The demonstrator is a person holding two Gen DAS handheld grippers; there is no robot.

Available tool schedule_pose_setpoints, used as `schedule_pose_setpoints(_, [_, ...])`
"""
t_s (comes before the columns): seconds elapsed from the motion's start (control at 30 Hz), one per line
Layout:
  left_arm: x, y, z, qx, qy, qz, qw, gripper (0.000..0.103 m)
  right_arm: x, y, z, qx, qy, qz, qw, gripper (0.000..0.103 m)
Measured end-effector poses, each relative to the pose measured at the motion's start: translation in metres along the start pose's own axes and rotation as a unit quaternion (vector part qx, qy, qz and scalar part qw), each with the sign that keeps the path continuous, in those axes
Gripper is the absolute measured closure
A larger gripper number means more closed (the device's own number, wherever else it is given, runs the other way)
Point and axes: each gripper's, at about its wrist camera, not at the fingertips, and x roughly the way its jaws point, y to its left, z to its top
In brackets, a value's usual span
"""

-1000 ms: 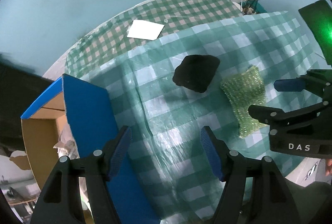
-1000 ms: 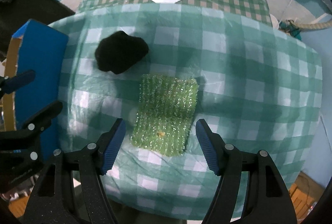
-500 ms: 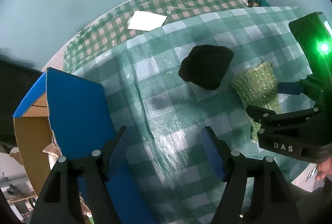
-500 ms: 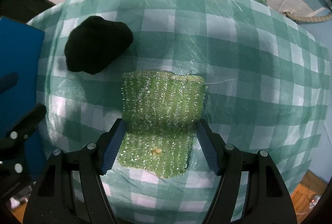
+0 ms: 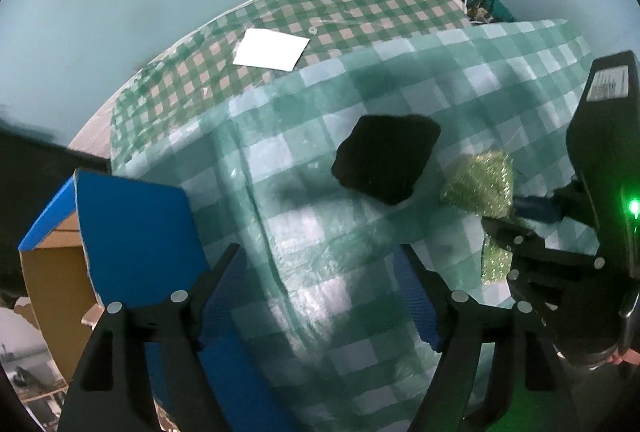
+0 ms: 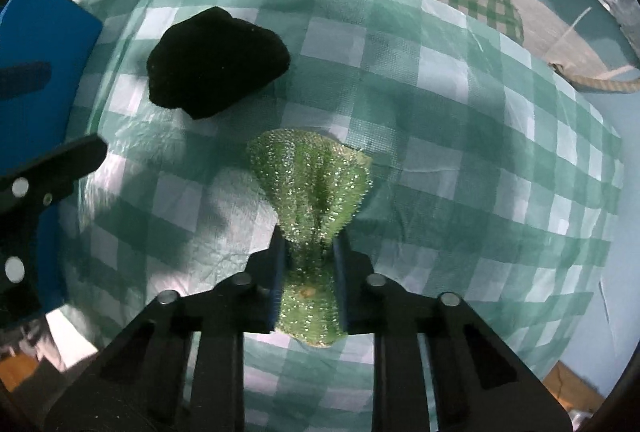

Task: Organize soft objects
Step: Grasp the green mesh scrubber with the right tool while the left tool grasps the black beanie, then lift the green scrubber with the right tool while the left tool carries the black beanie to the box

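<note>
Pinching hard now, the right gripper (image 6: 308, 272) has its blue pads clamped on the middle of the green scrubber (image 6: 310, 192), and the sparkly pad bunches into a bow-tie shape, fanning out ahead of the pads and bulging behind them. It is still down on the checked tablecloth (image 6: 460, 136), not visibly lifted.

Where does it go? My read is the blue box (image 5: 132, 232), open at the far left edge of the table. From the right gripper that box lies off to the left, across the cloth, so the carry has to be a sideways one, and the scrubber's long side runs away from the tool, toward the back of the table.

In the way, or close to it: the black cloth lump (image 6: 216, 62), sitting just up and left of the scrubber, near it but apart. A low sweep could brush it. Go over it, I'd say.

And the left gripper (image 5: 320, 296)? Pointing down at bare tablecloth right beside the box, nothing between its fingers, jaws widening. It is the nearer hand to both the box and the black lump. A white paper (image 5: 272, 49) lies at the back, well clear of everything.
</note>
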Motion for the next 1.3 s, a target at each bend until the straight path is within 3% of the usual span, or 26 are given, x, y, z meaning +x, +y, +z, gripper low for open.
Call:
schedule_pose_setpoints(0.1, [-0.002, -0.002, 0.007, 0.005, -0.009, -0.010, 0.9999, 0.018, -0.003, -0.008, 0.000, 0.005, 0.001, 0.010, 1.000, 0.087])
schedule_pose_setpoints(0.27, [-0.002, -0.011, 0.020, 0.016, -0.018, -0.021, 0.9995, 0.017, -0.013, -0.032, 0.003, 0.032, -0.004, 0.021, 0.999, 0.087])
schedule_pose_setpoints(0.67, [0.026, -0.036, 0.050, 0.064, 0.000, -0.005, 0.9979, 0.017, -0.028, -0.072, 0.006, 0.062, -0.020, 0.023, 0.998, 0.087])
schedule_pose_setpoints(1.0, [0.047, -0.040, 0.064, 0.068, 0.004, 0.013, 0.9976, 0.018, -0.027, -0.082, 0.002, 0.068, -0.021, 0.026, 0.997, 0.087])
schedule_pose_setpoints(1.03, [0.049, -0.039, 0.064, 0.068, 0.005, 0.016, 0.9976, 0.019, -0.027, -0.082, 0.002, 0.066, -0.021, 0.026, 0.997, 0.087])
schedule_pose_setpoints(1.1, [0.054, -0.037, 0.064, 0.061, 0.011, 0.020, 0.9979, 0.036, -0.026, -0.081, 0.003, 0.064, -0.022, 0.027, 0.997, 0.087])
schedule_pose_setpoints(1.13, [0.057, -0.035, 0.063, 0.054, 0.018, 0.018, 0.9982, 0.038, -0.027, -0.081, 0.004, 0.062, -0.024, 0.028, 0.997, 0.087])
schedule_pose_setpoints(1.2, [0.056, -0.031, 0.062, 0.037, 0.017, 0.006, 0.9991, 0.052, -0.028, -0.079, 0.004, 0.060, -0.026, 0.029, 0.997, 0.087])
schedule_pose_setpoints(1.3, [0.054, -0.031, 0.059, 0.032, 0.014, 0.003, 0.9994, 0.061, -0.030, -0.076, 0.003, 0.056, -0.029, 0.030, 0.998, 0.087])
